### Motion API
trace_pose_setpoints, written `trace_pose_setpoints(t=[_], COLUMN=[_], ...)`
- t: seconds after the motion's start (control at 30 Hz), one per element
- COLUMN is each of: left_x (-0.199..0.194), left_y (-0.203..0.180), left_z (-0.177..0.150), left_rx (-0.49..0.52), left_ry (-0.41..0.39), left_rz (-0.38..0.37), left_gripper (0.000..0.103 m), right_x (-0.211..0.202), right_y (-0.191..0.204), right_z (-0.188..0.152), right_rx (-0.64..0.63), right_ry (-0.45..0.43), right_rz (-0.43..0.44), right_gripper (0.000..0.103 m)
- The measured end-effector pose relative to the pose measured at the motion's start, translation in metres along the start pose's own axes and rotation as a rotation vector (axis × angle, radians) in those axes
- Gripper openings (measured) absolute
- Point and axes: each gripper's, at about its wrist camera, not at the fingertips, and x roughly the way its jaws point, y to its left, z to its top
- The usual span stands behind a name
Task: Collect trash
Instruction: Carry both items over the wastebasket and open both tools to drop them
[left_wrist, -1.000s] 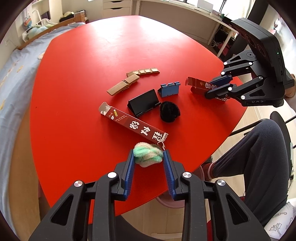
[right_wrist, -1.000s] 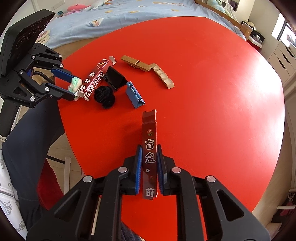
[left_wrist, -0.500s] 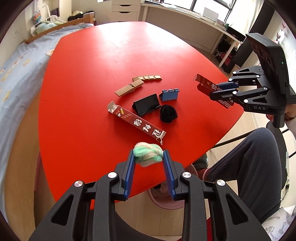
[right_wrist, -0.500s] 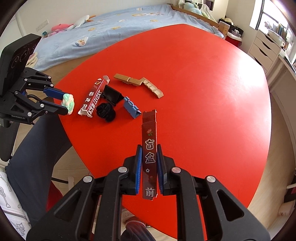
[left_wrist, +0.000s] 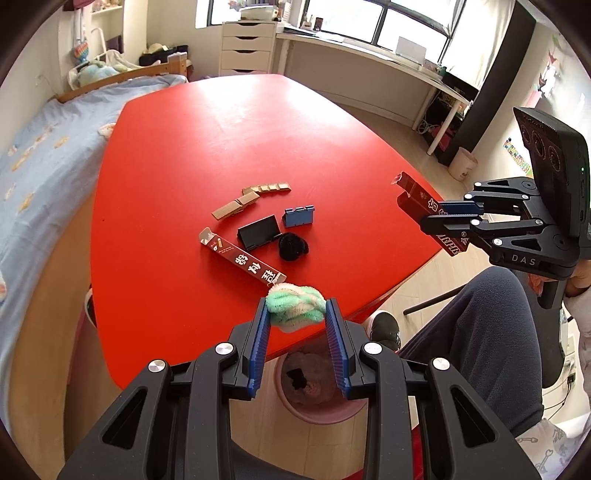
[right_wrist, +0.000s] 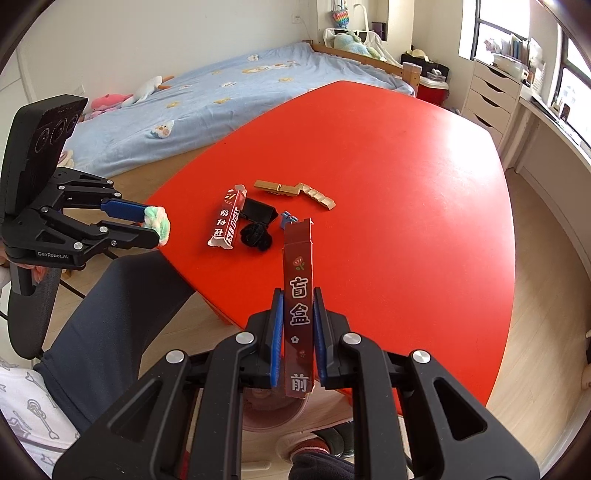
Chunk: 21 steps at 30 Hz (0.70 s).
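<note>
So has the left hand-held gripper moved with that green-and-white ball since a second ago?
Yes. The left hand-held gripper, shut on the green-and-white ball, has pulled back from the long box on the table, past the table edge, above the pink bin.

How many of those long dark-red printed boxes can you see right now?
2. One dark-red box is clamped in the right gripper, lifted off the red table. The other box lies on the table beside the black stand. No others visible.

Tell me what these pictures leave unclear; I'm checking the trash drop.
- Pink bin, left wrist view: its near rim is hidden behind the left gripper.
- Bin contents: a dark scrap and brownish lumps, too unclear to name.
- Right wrist view: the right gripper and its dark red box cover most of the bin.
</note>
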Motion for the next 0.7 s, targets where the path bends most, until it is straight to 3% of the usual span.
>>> trace_pose_setpoints(t=[0.4, 0.7], left_x=[-0.013, -0.015], left_y=[-0.029, -0.046], left_z=[-0.022, -0.047], left_rx=[-0.01, -0.025], left_ry=[-0.025, -0.011], left_rz=[-0.029, -0.057], left_gripper=[0.03, 0.03], right_x=[-0.032, -0.033], right_y=[0.034, 0.054], right_z=[-0.03, -0.065], right_rx=[0.059, 0.105], right_ry=[-0.041, -0.014], right_rz=[-0.022, -0.008], right_gripper=[0.014, 0.014])
